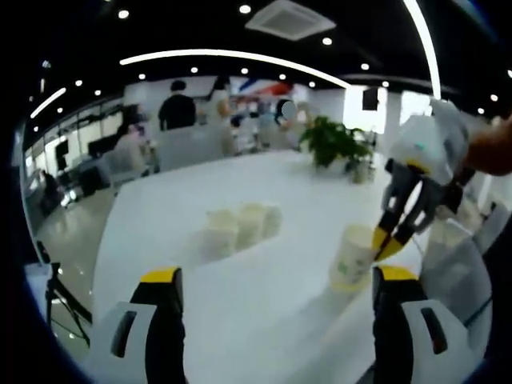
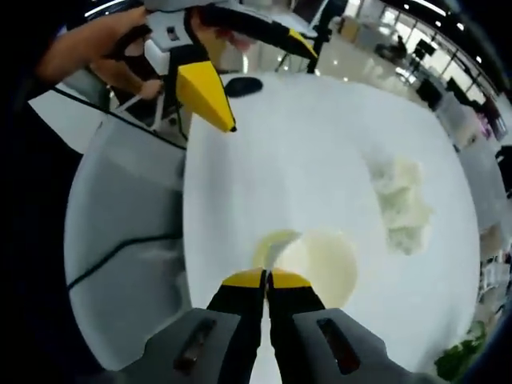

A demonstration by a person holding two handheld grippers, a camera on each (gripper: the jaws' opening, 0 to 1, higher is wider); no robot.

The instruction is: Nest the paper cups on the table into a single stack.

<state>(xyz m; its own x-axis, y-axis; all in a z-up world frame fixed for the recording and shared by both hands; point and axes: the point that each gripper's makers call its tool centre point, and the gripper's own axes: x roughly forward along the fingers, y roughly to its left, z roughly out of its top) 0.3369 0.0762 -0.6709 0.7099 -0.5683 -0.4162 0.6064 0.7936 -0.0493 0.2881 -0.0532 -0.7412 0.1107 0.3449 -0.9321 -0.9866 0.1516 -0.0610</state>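
Three pale paper cups (image 1: pixel 240 226) stand upright in a tight row, touching, near the middle of the white bench (image 1: pixel 264 312). A fourth cup (image 1: pixel 352 258), also upright with its mouth open upward, stands well apart from them near the bench's edge.

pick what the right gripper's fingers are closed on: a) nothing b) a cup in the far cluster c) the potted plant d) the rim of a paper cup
d: in the right gripper view the right gripper pinches the paper cup at its rim, apart from the cup cluster.
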